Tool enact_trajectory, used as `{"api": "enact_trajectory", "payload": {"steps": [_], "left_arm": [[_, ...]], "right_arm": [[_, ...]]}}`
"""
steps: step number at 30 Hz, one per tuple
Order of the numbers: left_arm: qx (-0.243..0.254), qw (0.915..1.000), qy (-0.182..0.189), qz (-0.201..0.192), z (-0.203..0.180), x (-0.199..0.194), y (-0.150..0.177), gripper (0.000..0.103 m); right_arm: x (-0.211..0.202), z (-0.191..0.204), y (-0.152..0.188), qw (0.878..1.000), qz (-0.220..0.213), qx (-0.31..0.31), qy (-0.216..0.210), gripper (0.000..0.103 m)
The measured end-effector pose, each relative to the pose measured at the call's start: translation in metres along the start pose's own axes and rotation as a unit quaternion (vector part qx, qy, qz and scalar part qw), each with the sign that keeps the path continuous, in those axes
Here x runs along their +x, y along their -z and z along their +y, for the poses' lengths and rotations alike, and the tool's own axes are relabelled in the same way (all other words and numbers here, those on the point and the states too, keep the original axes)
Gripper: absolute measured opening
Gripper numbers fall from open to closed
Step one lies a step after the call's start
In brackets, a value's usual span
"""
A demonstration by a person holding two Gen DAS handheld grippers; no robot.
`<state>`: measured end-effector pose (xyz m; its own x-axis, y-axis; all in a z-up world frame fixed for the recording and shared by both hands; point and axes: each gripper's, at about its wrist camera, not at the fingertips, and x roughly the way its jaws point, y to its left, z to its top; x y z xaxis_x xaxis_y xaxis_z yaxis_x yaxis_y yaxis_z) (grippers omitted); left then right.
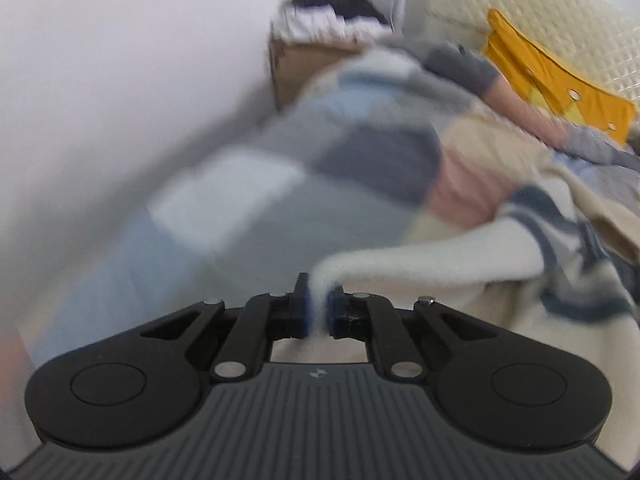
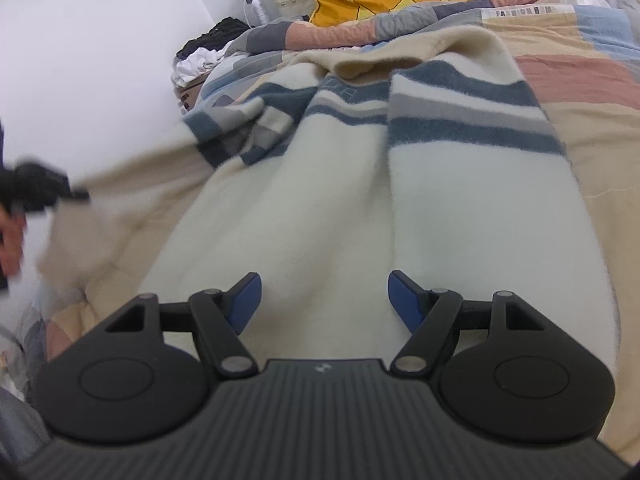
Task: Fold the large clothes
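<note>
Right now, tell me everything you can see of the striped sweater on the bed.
The sweater is a fuzzy, cream knit with dark blue and grey bands across chest and sleeves. It lies spread on the patchwork bedspread, body toward the camera, one sleeve folded straight down over the front. The other sleeve is stretched out sideways, its cream cuff pinched in the shut left gripper. The right gripper hovers open above the hem; whether it touches the fabric cannot be told.

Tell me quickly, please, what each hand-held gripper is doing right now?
Left hand-held gripper: shut on the sweater, pinching a cream sleeve end.
Right hand-held gripper: open above the sweater, holding nothing.
</note>
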<state>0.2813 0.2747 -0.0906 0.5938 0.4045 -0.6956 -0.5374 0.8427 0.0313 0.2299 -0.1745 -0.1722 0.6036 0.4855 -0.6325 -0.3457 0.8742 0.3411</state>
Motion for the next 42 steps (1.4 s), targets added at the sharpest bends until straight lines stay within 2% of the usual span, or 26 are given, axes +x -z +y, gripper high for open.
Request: {"api": "enact_trajectory", "payload": {"steps": [2,4,6,9,10,12,13,15,17,22,24,27,29,32,35,36,37,40,42], "left_arm": [[0.026,0.9987,-0.029,-0.033,-0.002,-0.002,-0.041,0.010],[0.037,0.9966,-0.044,-0.059,-0.004,-0.008,-0.080,0.010],[0.074,0.9917,-0.058,-0.088,-0.017,-0.012,-0.113,0.010],[0.154,0.9755,-0.080,-0.136,-0.037,-0.009,-0.136,0.010],[0.177,0.9696,-0.091,-0.142,-0.042,-0.006,-0.135,0.010],[0.240,0.9517,-0.131,-0.139,-0.049,0.017,-0.123,0.010],[0.246,0.9513,-0.140,-0.122,-0.045,0.032,-0.117,0.010],[0.222,0.9611,-0.137,-0.090,-0.028,0.055,-0.104,0.010],[0.212,0.9660,-0.133,-0.065,-0.013,0.076,-0.085,0.010],[0.175,0.9818,-0.072,-0.018,0.017,0.092,-0.032,0.010],[0.179,0.9832,-0.034,-0.002,0.018,0.088,-0.009,0.010],[0.200,0.9795,0.016,0.017,0.018,0.077,0.022,0.010],[0.204,0.9769,0.045,0.044,0.018,0.074,0.040,0.010],[0.167,0.9832,0.058,0.046,0.026,0.069,0.050,0.014],[0.077,0.9902,0.111,0.035,0.054,0.055,0.046,0.039],[0.044,0.9910,0.122,0.033,0.065,0.049,0.046,0.053],[0.012,0.9912,0.128,0.033,0.076,0.047,0.046,0.056],[-0.101,0.9833,0.148,0.034,0.114,0.042,0.050,0.056],[-0.173,0.9754,0.133,0.031,0.141,0.044,0.055,0.056]], "right_arm": [[0.003,0.003,-0.002,1.000,0.006,-0.013,-0.002,0.072],[0.003,0.005,-0.006,1.000,0.006,-0.025,-0.008,0.072],[0.006,0.005,-0.011,0.999,0.010,-0.027,-0.016,0.072],[0.012,0.003,-0.013,0.999,0.014,-0.027,-0.013,0.072],[0.014,0.002,-0.013,0.999,0.017,-0.027,-0.013,0.072],[0.017,0.000,-0.013,0.999,0.019,-0.022,-0.015,0.072],[0.019,-0.001,-0.013,0.999,0.021,-0.020,-0.017,0.072],[0.023,0.000,-0.013,0.999,0.022,-0.027,-0.018,0.072],[0.029,0.000,-0.013,0.999,0.029,-0.032,-0.020,0.072],[0.034,-0.002,-0.015,0.999,0.035,-0.030,-0.026,0.072],[0.035,-0.001,-0.015,0.999,0.036,-0.030,-0.025,0.072],[0.036,0.001,-0.015,0.999,0.037,-0.034,-0.021,0.072],[0.036,0.002,-0.015,0.999,0.038,-0.033,-0.020,0.072],[0.035,0.003,-0.014,0.999,0.040,-0.030,-0.019,0.072],[0.035,0.005,-0.013,0.998,0.041,-0.033,-0.016,0.072],[0.034,0.005,-0.012,0.998,0.041,-0.034,-0.015,0.072],[0.034,0.006,-0.011,0.998,0.041,-0.035,-0.013,0.072],[0.033,0.009,-0.009,0.998,0.042,-0.038,-0.009,0.072],[0.032,0.010,-0.008,0.998,0.042,-0.040,-0.007,0.072]]}}
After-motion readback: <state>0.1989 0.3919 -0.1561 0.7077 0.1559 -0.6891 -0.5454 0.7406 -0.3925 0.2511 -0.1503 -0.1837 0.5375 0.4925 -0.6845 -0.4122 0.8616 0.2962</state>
